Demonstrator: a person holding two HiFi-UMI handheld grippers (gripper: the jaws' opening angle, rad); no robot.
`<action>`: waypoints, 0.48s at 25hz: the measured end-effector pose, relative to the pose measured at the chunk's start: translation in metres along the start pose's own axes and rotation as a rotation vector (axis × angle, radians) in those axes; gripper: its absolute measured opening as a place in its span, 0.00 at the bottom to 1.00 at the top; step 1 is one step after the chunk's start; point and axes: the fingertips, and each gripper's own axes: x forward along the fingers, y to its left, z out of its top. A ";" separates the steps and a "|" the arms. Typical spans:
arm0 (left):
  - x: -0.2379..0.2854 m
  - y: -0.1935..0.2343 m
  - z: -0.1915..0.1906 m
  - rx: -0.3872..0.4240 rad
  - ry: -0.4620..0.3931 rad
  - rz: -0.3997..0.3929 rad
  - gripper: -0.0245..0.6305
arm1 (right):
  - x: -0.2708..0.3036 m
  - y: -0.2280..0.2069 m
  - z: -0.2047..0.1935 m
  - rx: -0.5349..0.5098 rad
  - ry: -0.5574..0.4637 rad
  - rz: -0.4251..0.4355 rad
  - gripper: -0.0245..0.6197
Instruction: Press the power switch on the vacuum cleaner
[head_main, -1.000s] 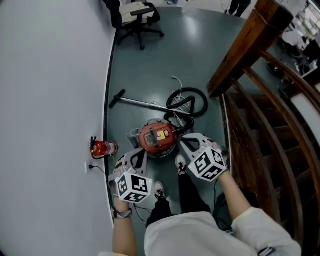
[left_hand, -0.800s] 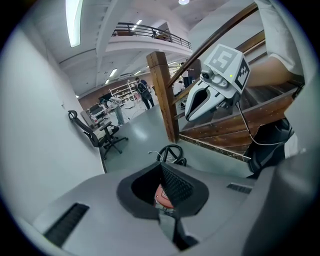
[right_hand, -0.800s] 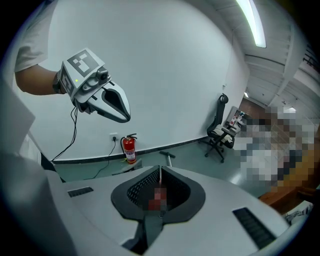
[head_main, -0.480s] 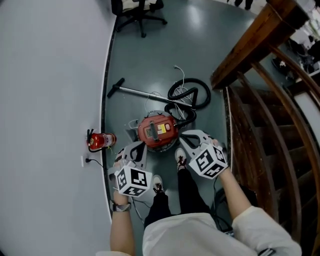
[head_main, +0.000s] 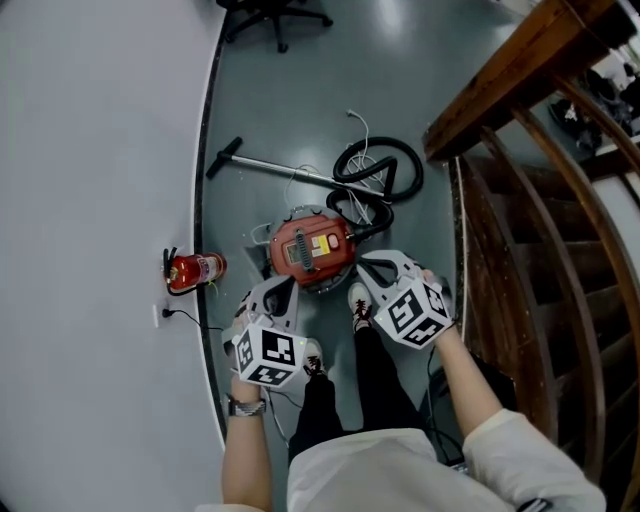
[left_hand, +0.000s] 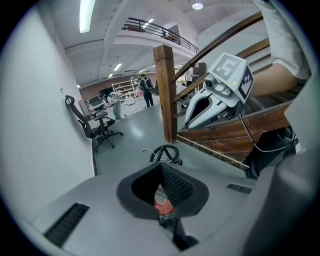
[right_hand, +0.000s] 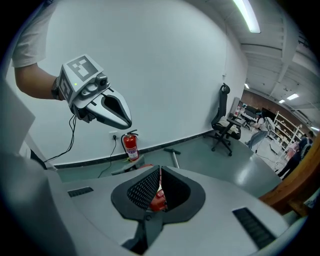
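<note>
The vacuum cleaner (head_main: 312, 248) is a round red canister with a yellow label, standing on the grey floor just ahead of the person's feet. Its black hose (head_main: 380, 175) coils behind it and the metal wand (head_main: 270, 165) lies toward the wall. My left gripper (head_main: 276, 296) hovers at the canister's near left side, jaws shut and holding nothing. My right gripper (head_main: 372, 270) hangs by its near right side, also shut and holding nothing. A patch of red canister (left_hand: 162, 201) shows beneath the left gripper (left_hand: 161, 167), and again (right_hand: 157, 200) beneath the right gripper (right_hand: 160, 172).
A red fire extinguisher (head_main: 190, 270) stands at the curved white wall (head_main: 90, 200), near a wall socket (head_main: 158, 315) with a plugged cord. A wooden staircase (head_main: 520, 250) rises on the right. An office chair (head_main: 275, 15) stands far back. The person's shoes (head_main: 358, 305) are close to the canister.
The head view has shifted, so the vacuum sits slightly higher in frame. Both grippers keep about the same places beside the canister, still shut.
</note>
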 end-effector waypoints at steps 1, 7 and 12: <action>0.003 -0.001 -0.002 -0.009 0.000 -0.002 0.04 | 0.002 -0.001 -0.001 -0.009 0.003 0.001 0.09; 0.019 -0.002 -0.017 -0.058 0.014 -0.006 0.04 | 0.022 -0.003 -0.018 0.001 0.026 0.017 0.09; 0.032 -0.004 -0.027 -0.088 0.019 -0.015 0.04 | 0.041 -0.008 -0.032 0.021 0.056 0.033 0.09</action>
